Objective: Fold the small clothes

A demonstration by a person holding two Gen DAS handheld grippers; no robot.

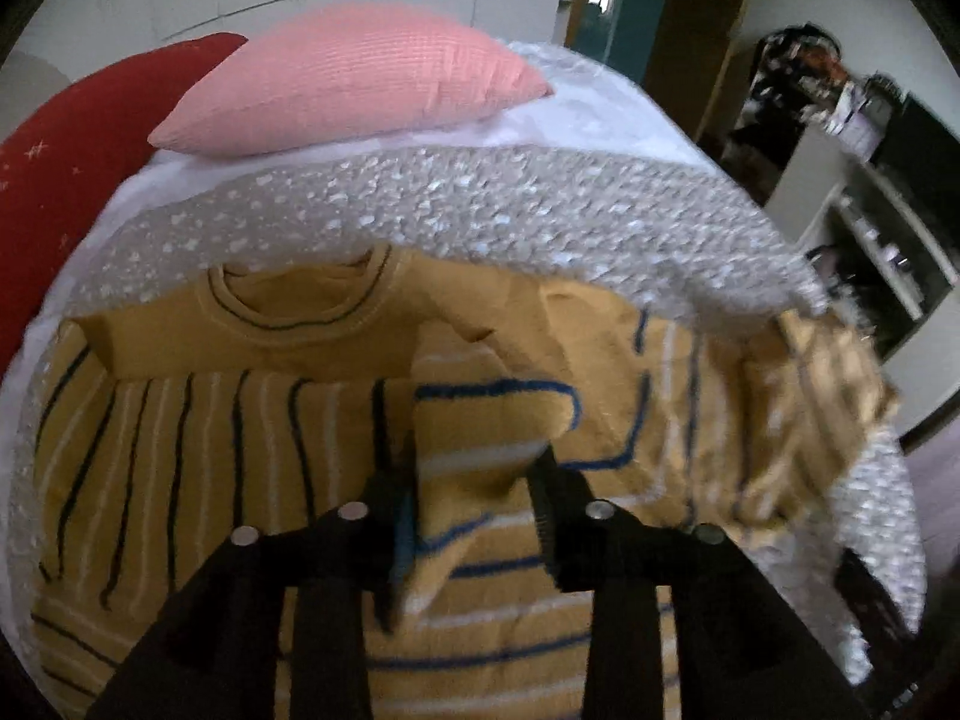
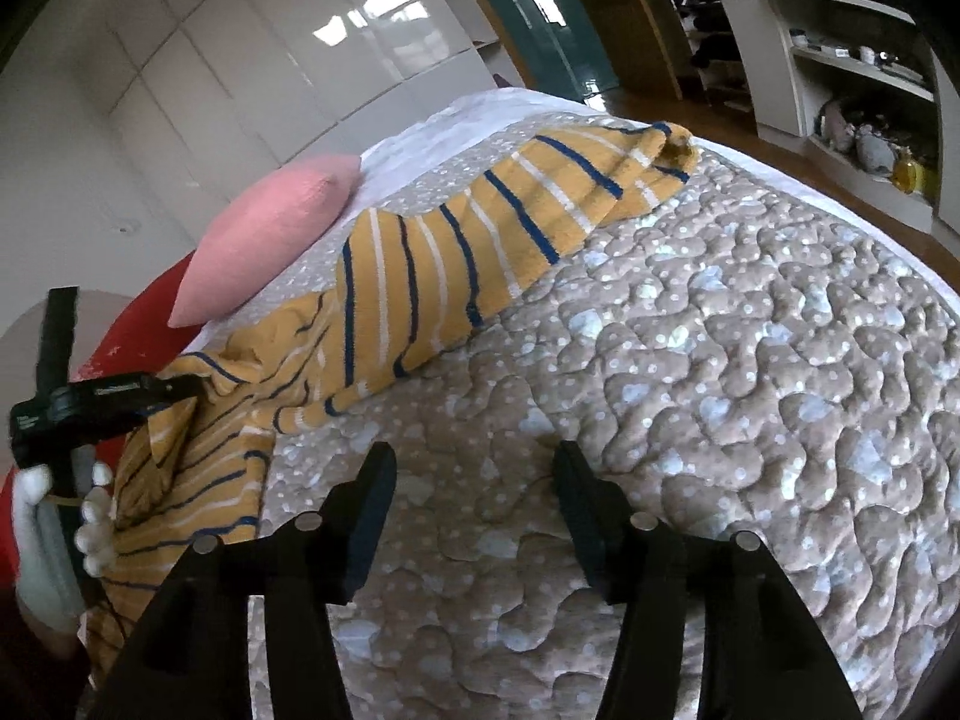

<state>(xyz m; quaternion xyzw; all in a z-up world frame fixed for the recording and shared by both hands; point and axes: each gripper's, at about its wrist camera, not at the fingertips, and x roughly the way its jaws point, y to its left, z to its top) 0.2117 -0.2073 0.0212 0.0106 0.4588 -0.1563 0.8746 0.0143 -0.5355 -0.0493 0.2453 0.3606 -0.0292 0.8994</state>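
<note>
Your left gripper (image 1: 474, 468) hangs over the sweater (image 1: 252, 420), its jaws parted with a fold of striped sleeve between them; the picture is too blurred to tell whether the pads press on the cloth. The sweater, mustard with blue and white stripes, lies spread on the quilt (image 1: 480, 204) of the bed, its collar toward the pink pillow (image 1: 354, 84) at the head, with a red pillow (image 1: 66, 162) beside that one. From the right wrist, one long sleeve (image 2: 480, 228) stretches across the quilt toward the far corner of the bed. Your right gripper (image 2: 474, 480) hovers above bare quilt beside the sweater, jaws apart and holding nothing. Your gloved hand (image 2: 66, 522) grips the left tool's handle at the sweater's edge.
</note>
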